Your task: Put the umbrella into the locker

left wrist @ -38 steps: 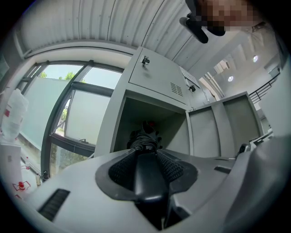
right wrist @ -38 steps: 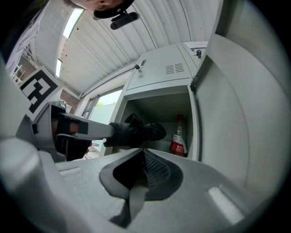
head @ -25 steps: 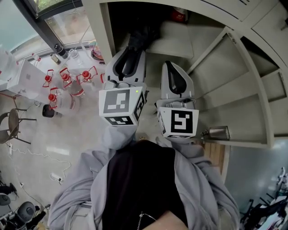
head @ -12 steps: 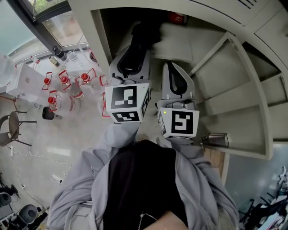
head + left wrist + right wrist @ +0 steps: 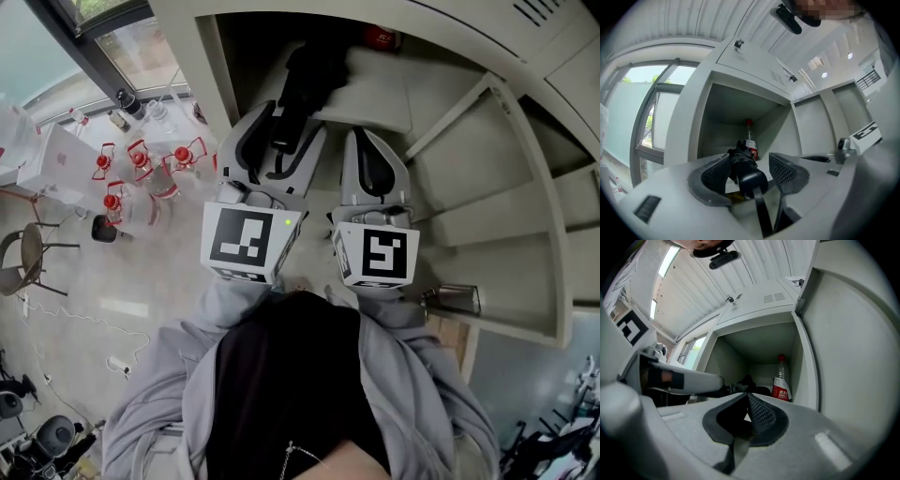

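Opening, the left gripper (image 5: 750, 159) has its jaws wide on either side of the black umbrella (image 5: 749, 180), pads clear of it. The umbrella lies on the locker (image 5: 693, 117) floor, near the left wall. The right gripper (image 5: 746, 401) is closed and empty. A bottle (image 5: 780, 383) stands in the back right corner.

Black folded umbrella (image 5: 305, 75) lying inside open locker (image 5: 384, 94) (handle outward).

Pale glossy floor (image 5: 141, 281), dark-framed window (image 5: 141, 56) at upper left, chair (image 5: 23, 258) by left edge, ribbed white ceiling (image 5: 754, 268).
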A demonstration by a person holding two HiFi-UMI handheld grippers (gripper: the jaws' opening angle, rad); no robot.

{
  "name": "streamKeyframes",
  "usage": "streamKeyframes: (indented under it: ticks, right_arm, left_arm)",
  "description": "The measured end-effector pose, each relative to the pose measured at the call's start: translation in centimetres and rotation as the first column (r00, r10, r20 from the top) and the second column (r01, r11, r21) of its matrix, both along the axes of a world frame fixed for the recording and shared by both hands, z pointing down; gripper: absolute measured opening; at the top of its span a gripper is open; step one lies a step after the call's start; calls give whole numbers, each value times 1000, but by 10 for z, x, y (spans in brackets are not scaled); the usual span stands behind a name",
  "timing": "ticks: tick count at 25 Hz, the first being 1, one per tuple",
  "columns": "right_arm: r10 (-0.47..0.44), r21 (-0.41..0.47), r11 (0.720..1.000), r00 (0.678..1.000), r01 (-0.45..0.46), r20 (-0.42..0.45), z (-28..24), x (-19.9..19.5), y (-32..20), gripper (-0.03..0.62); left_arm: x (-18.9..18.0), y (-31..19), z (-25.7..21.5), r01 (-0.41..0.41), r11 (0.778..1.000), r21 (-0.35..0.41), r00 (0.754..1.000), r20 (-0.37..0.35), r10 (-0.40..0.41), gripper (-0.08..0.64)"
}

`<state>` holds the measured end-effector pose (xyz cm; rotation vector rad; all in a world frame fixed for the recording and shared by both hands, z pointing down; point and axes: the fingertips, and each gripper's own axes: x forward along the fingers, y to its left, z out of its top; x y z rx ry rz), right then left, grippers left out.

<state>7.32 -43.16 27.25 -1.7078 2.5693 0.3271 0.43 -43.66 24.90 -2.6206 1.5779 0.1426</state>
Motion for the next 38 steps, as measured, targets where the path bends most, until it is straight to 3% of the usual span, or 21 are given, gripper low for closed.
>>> streamKeyframes:
  ticks: [4,5,8,9,16,28,38]
  right_arm:
    - [-21,-2,1000,1000,21,12,2,-7,-2,3]
    - [-27,-2,1000,1000,27,15,2,-9,-3,3]
    - [-42,1,999,999,42,24,1,-13,-3,3]
    - [-45,3,999,999,45,25,1,-14,-3,3]
    - [-41,12,999,999,40,15,-5,-16,1,3]
    - [25,13,1000,1000,-25,3,-7,11,-11,3]
    - [47,20,999,999,-48,21,-15,12,-12,3]
  left_arm:
    - [-13,27,-1,-24,1000,5,1000,12,24,241]
    - [-17,32,0,-20,1000,4,1000,24,20,214]
    - [-25,41,7,0,1000,1,998,70,0,45]
    - [-25,42,8,4,1000,0,997,79,-4,35]
    - [-15,32,9,-6,1000,-4,997,75,6,28]
    - [29,-36,10,-57,998,-2,995,88,57,25]
    - [38,-57,11,-77,997,-27,993,85,79,20]
